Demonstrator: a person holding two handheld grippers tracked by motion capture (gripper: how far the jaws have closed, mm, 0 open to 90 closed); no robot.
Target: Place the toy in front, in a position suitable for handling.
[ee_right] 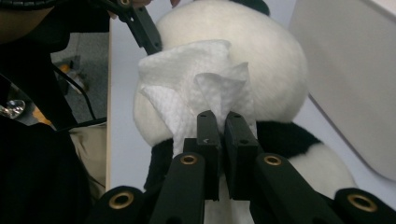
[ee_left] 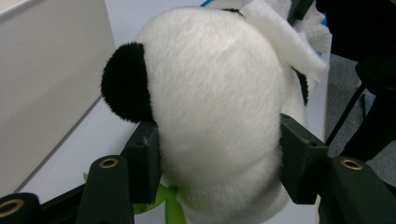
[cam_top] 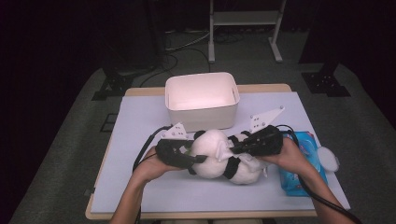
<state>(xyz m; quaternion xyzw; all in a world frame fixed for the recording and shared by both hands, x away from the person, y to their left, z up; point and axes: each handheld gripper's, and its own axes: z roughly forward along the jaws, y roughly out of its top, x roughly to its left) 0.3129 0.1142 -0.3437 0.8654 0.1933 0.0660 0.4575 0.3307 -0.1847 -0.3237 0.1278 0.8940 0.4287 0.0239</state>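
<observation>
White plush, black at the ears and limbs: the panda toy (cam_top: 219,156) lies at the near middle of the tabletop (cam_top: 140,140), just in front of the white bin (cam_top: 201,99), and you hold it from both sides. Your left gripper (ee_left: 217,158) has its jaws clamped on the toy's round head, one pad pressed into the fur on each side below the black ear; a green ribbon (ee_left: 170,205) shows under the head. Your right gripper (ee_right: 222,140) has its jaws pinched shut on a crumpled white wipe (ee_right: 196,84), which rests against the top of the head. The step in hand looks like wiping the toy, so keep the left grip firm enough to stop the head rolling but not so hard that the fur buckles under the cloth. Lead with the folded bulk of the wipe rather than the jaw tips, and stroke along the pile away from the left pads so that the two grippers do not meet. Turn the toy with the left hand to bring fresh fur under the wipe. To the right lies a blue pack of wipes (cam_top: 299,163) with a white round pad (cam_top: 329,158) beside it, both well apart from the bin. A pale lavender sheet covers the wooden tabletop; beyond its far edge a grey carpeted floor (cam_top: 70,116), black stand feet (cam_top: 112,86), loose cables and a white frame (cam_top: 243,28) recede into a dark room.
</observation>
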